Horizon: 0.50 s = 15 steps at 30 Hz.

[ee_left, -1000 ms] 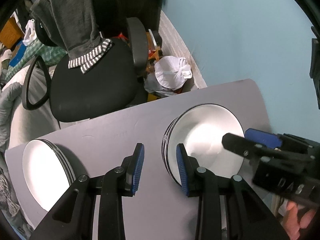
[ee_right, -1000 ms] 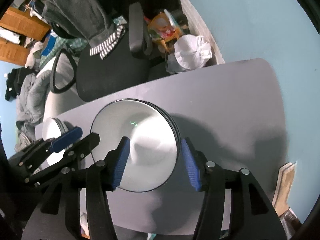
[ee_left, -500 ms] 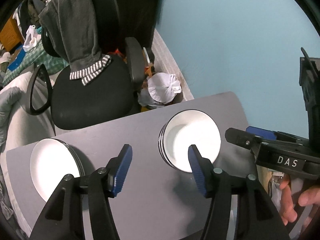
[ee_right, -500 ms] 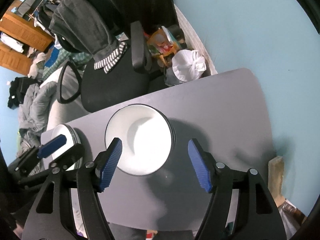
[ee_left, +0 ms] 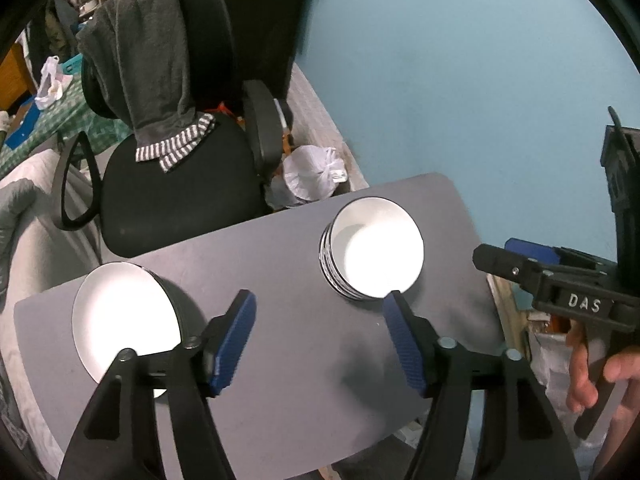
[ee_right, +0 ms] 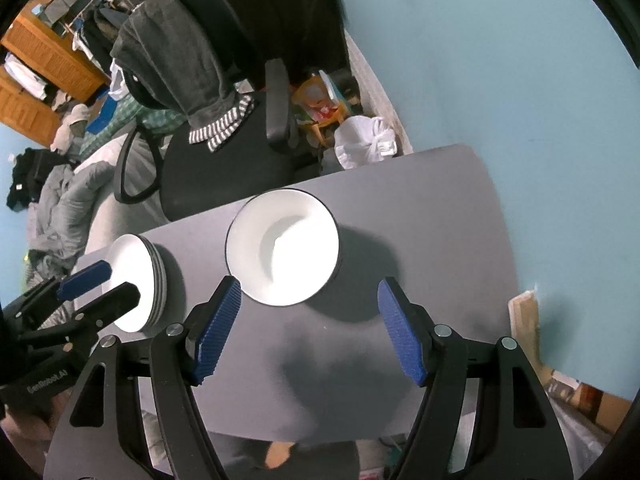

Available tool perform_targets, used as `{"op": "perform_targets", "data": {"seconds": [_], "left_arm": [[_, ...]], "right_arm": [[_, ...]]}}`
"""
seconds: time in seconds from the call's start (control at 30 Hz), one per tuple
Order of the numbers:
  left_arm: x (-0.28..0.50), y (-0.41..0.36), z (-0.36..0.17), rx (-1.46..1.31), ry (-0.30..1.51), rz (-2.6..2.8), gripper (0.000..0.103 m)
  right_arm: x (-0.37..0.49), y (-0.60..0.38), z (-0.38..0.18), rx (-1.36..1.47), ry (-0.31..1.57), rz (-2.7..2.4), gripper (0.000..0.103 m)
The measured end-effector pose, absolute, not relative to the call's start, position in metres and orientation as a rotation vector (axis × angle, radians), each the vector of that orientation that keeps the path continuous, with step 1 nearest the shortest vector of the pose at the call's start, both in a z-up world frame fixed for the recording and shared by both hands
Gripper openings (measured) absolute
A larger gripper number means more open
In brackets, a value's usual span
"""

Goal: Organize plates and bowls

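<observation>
A stack of white bowls with dark rims (ee_left: 374,254) stands on the grey table (ee_left: 304,344), right of centre; it also shows in the right wrist view (ee_right: 282,250). A stack of white plates (ee_left: 124,314) sits at the table's left end and shows in the right wrist view (ee_right: 136,282). My left gripper (ee_left: 322,338) is open and empty, held above the table's middle. My right gripper (ee_right: 308,328) is open and empty, above and in front of the bowls. It shows in the left wrist view (ee_left: 516,258) to the right of the bowls.
A black office chair (ee_left: 172,184) with grey clothing draped over it stands behind the table. A white plastic bag (ee_left: 314,174) lies on the floor by the blue wall (ee_left: 460,80). Clutter and wooden furniture (ee_right: 36,68) fill the far left.
Both grippers have risen and pulled back from the bowl stack, and their jaws have opened wider. The bowls and plates look smaller and stay in place.
</observation>
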<state>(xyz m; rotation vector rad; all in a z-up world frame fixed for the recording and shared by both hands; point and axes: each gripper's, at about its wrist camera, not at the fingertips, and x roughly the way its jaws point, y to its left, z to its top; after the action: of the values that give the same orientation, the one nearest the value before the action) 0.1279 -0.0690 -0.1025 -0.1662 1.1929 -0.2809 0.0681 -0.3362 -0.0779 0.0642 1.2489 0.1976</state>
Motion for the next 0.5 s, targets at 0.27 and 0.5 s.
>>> {"op": "perform_targets", "data": {"seconds": [0.27, 0.5], "left_arm": [[0.112, -0.056, -0.099, -0.154, 1.151, -0.351, 0.071], [0.106, -0.053, -0.099, -0.136, 1.115, -0.4, 0.071]], "right_arm": [[0.051, -0.332, -0.071, 0.036, 1.223, 0.178, 0.071], [0.039, -0.33, -0.075, 0.018, 1.225, 0.159, 0.071]]}}
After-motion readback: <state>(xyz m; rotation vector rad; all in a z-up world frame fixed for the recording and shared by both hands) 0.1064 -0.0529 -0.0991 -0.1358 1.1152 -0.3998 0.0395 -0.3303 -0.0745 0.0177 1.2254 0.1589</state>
